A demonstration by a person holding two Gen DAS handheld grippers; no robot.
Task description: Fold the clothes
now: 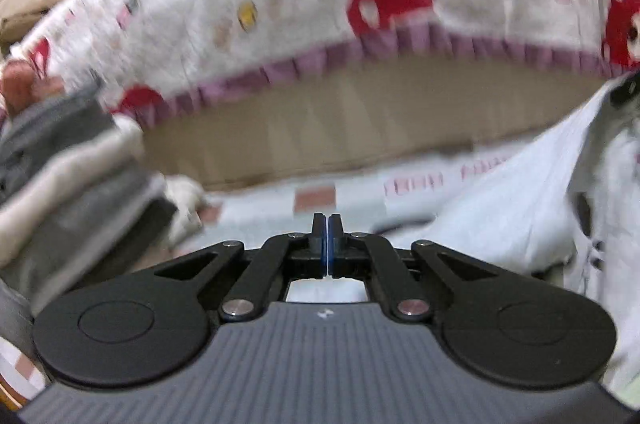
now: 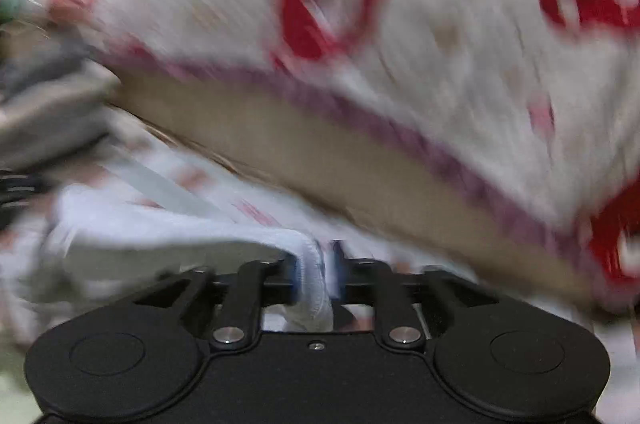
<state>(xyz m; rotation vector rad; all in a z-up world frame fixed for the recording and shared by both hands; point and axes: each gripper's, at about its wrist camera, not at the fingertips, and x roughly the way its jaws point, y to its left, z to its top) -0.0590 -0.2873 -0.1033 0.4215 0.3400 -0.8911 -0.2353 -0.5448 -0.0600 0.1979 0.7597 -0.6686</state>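
Observation:
My left gripper (image 1: 327, 244) is shut with its jaws pressed together and nothing between them, above a patterned sheet. A white garment (image 1: 520, 192) lies crumpled to its right. In the right wrist view my right gripper (image 2: 316, 272) is shut on a bunched edge of the white garment (image 2: 168, 224), which trails off to the left. This view is motion-blurred.
A white blanket with red prints and a purple frill (image 1: 320, 4) hangs over a brown edge (image 1: 340, 128) ahead; it also shows in the right wrist view (image 2: 440, 44). A stack of folded grey and cream clothes (image 1: 68, 176) sits at the left. The bed sheet (image 1: 312, 200) has pink marks.

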